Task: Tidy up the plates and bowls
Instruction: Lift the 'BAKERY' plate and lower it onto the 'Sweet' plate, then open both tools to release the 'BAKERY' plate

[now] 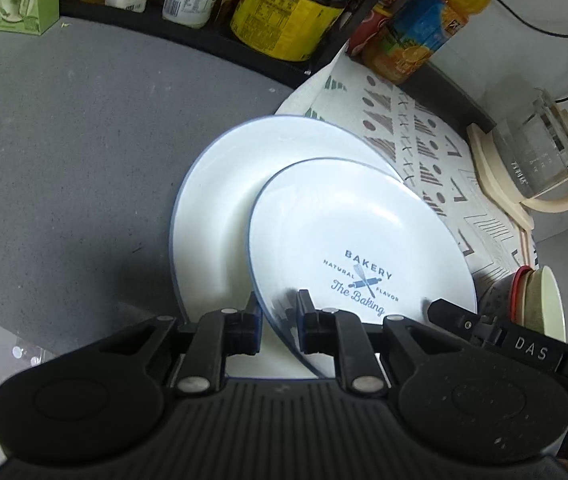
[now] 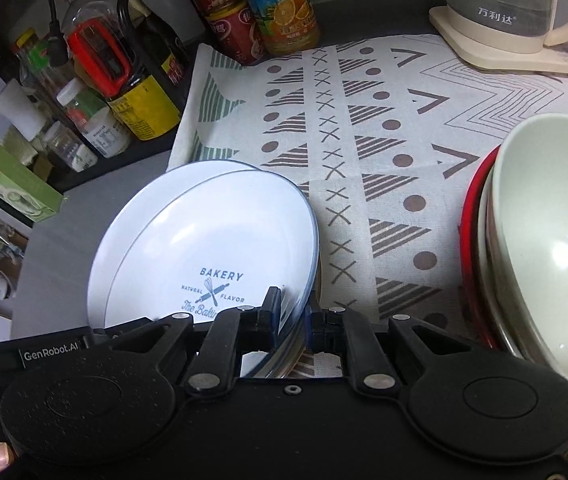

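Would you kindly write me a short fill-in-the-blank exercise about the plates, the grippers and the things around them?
1. The upper plate bears the printed word ____ above a crossed whisk and rolling pin.
2. Both the left gripper and the right gripper are shut on the rim of the upper ____.
3. The kettle stands on the patterned ____.
4. The bottle beside the red cans shows a picture of ____.

Missing words: BAKERY; plate; cloth; oranges
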